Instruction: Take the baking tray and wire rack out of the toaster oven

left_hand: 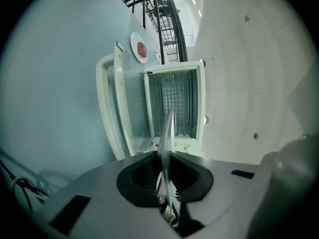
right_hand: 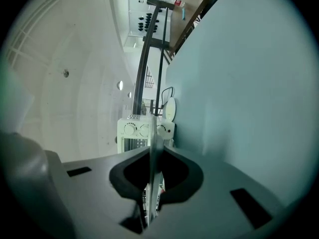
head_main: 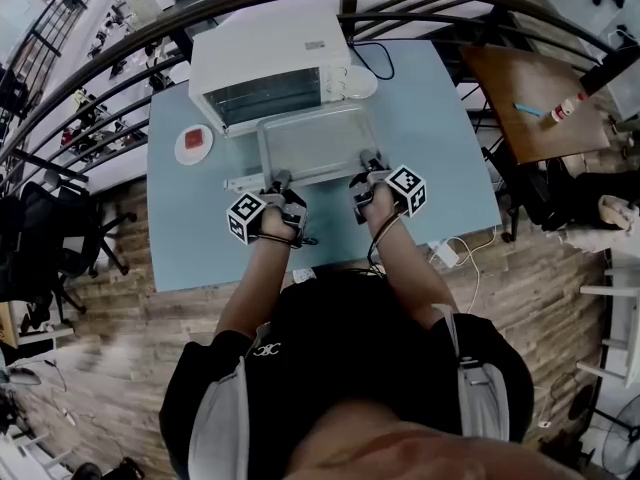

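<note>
I am keeping the left gripper (head_main: 279,182) and the right gripper (head_main: 369,160) narrow. Each is clamped on the near rim of the shallow rectangular silver metal baking tray (head_main: 315,138). In both gripper views the rim is running edge-on between the pads. I am gripping at two points well apart so that the tray is not tipping or twisting. The tray is sitting above the dropped-down white oven door (head_main: 245,181), over the pale blue table (head_main: 200,238). Its far edge is lying near the mouth of the white box-shaped toaster oven (head_main: 265,63). A gridded surface is showing inside the cavity. I cannot tell whether it is the wire rack. A small round white plate (head_main: 194,144) is sitting left of the oven, clear of the tray.
</note>
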